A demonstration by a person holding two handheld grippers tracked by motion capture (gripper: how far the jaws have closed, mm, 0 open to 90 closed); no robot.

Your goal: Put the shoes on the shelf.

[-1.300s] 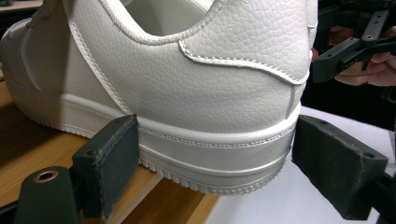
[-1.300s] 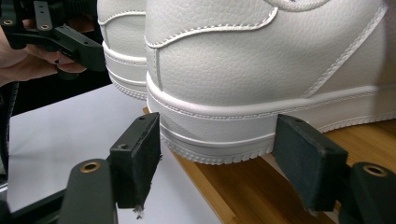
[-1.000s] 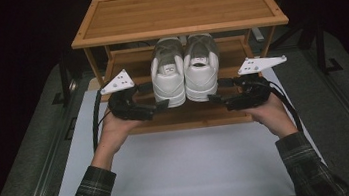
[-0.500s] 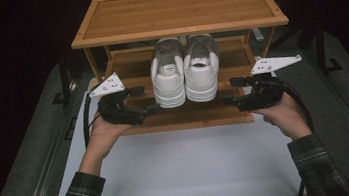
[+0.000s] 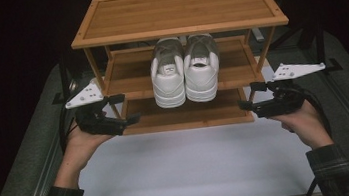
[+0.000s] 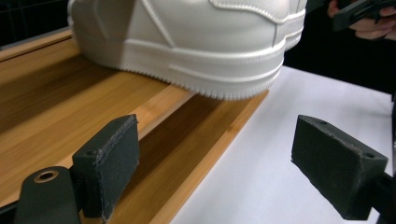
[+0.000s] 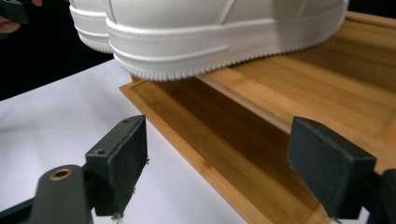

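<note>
We see a pair of white sneakers [image 5: 186, 71] standing side by side on the middle shelf of a wooden shoe rack [image 5: 177, 12], heels toward us and jutting slightly over that shelf's front edge. The rack stands on a white surface [image 5: 191, 171], its top shelf bare.

Our left claw [image 5: 123, 109] hovers just off the rack's front left corner, level with the lowest shelf, jaws wide with nothing between them; in the left gripper view the left shoe's heel [image 6: 187, 42] sits above and ahead of the jaws, apart from them. Our right claw [image 5: 248, 96] hangs just off the rack's front right corner, its jaws having just been opening, now wide and empty; the right shoe's sole [image 7: 224, 51] shows ahead, untouched.
</note>
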